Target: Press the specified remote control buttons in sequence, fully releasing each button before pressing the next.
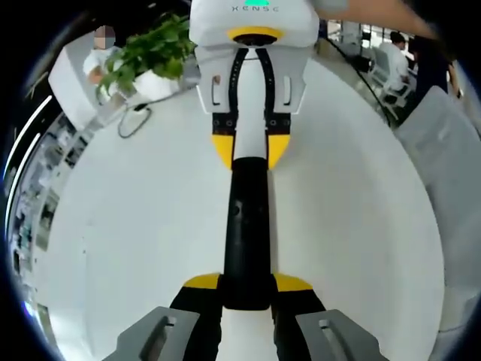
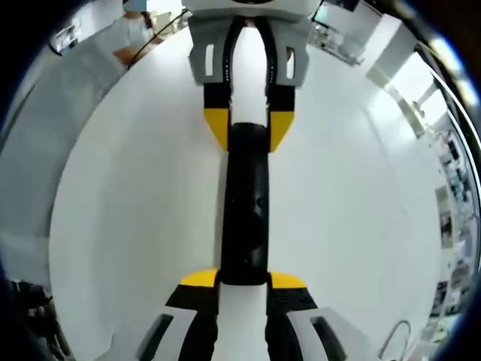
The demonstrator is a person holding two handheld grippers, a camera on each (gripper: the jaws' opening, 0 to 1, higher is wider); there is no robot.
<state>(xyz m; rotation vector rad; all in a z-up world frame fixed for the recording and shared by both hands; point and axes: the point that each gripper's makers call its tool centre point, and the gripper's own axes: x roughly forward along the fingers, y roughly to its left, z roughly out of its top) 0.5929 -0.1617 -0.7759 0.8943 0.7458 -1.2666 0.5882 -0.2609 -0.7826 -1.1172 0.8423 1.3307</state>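
Nearest the lens in the left gripper view, the left gripper (image 1: 246, 284) rose from the bottom edge, its yellow-tipped jaws drawn in against the near end of the black remote control (image 1: 246, 233), one on either side. That long dark bar ran straight up the middle of the view, held between two pairs of tongs, with a small round button visible on its left face. At its far end the right gripper (image 1: 246, 150) came down from the top, white-bodied, its own yellow tips pinching the remote's other end. Neither pair had room to spare; each was closed down to the width of the remote.

Under all this spread a round white table (image 1: 135, 241). Toward the upper left of that view stood a leafy green plant (image 1: 150, 53) in a white pot, with a thin dark cable (image 1: 134, 122) looped on the tabletop just beside it. A person in white (image 1: 98, 56) sat behind the plant, and farther right, past the table's rim, another person (image 1: 394, 56) stood well apart.

In the right gripper view the arrangement read in mirror: the right gripper (image 2: 244, 280) rose from the bottom clamped on the remote control (image 2: 245, 210), and the left gripper (image 2: 245, 131) hung from the top gripping the opposite end. White tabletop (image 2: 128, 210) lay on both sides. A thin cable loop (image 2: 394, 338) showed at the lower right.
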